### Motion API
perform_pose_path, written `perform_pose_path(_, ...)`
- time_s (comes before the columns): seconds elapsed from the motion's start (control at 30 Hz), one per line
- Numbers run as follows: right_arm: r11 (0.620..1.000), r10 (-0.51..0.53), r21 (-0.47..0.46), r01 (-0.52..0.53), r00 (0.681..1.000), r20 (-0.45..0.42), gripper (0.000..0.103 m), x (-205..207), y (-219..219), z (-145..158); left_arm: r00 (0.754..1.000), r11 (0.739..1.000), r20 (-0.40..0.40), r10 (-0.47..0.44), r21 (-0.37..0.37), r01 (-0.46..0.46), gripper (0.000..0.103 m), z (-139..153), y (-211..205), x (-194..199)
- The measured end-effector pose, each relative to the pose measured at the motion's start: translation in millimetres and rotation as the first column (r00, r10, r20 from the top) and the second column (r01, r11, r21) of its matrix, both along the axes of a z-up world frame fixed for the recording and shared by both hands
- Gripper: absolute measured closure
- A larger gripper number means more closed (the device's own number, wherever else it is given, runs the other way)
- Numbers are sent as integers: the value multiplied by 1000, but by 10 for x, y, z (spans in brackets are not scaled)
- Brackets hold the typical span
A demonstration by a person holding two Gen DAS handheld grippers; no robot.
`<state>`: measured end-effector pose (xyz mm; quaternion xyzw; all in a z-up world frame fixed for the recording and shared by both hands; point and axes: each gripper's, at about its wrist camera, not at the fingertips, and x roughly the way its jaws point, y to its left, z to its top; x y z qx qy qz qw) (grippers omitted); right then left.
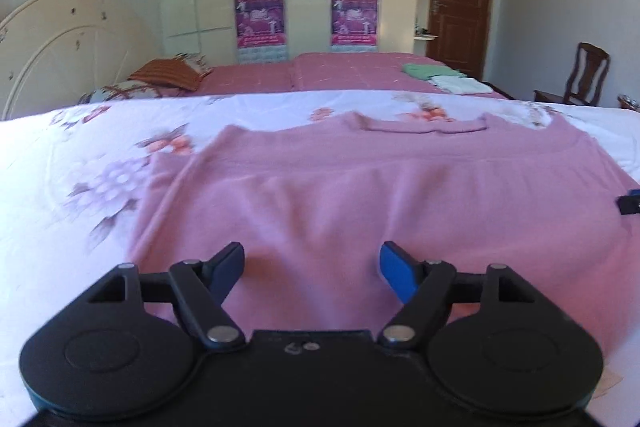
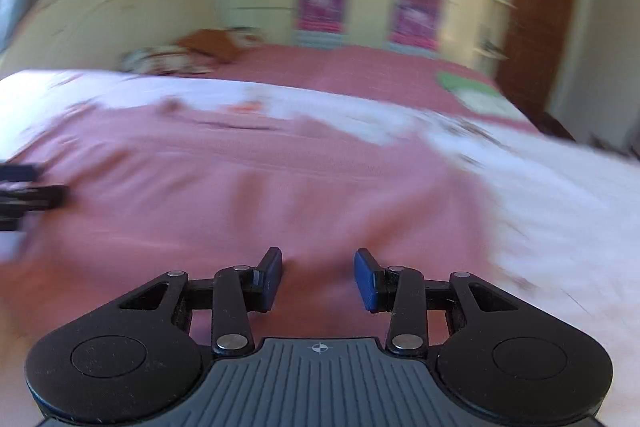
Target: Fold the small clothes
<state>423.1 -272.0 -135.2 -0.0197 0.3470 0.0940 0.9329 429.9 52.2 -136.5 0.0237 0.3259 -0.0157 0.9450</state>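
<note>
On the floral sheet [image 1: 100, 155] that covers the near end of the bed, a pink top [image 1: 360, 195] lies spread flat, neckline away from the grippers and its hem toward them. The left gripper [image 1: 312, 267] is held low over the hem side of the garment, level and pointing straight up the cloth toward the collar; its blue-padded fingers [image 1: 396, 275] stand wide apart with only pink fabric showing between them, nothing pinched. The right gripper [image 2: 318, 277] sits beside it over the same pink top [image 2: 240, 187], also low and aimed forward, its view smeared by blur; its fingers [image 2: 366, 281] are parted too, a narrower gap, with bare cloth between. Each gripper shows at the edge of the other's view. Farther back on the pink bedspread [image 1: 340, 75] rests a small stack of folded clothes [image 1: 444, 77], green and white, near a wooden chair [image 1: 580, 79].
</note>
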Motion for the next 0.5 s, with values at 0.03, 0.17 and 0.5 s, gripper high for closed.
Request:
perform_pose_path(0.03,999,-45,22,46,999,-26,65,-11,-167,-35,999,999,-18,32,2,-32,28,-10,108,15)
perform_pose_path(0.17,992,-82,94,84,996,-24,64,-122,-397,93,999,998,28,46,-54,-45,30,198,211,-147)
perform_pose_path(0.5,993,37,112,-41,999,30,64,-562,144,271,992,994,49,-113,16,112,30,139,-666,-483)
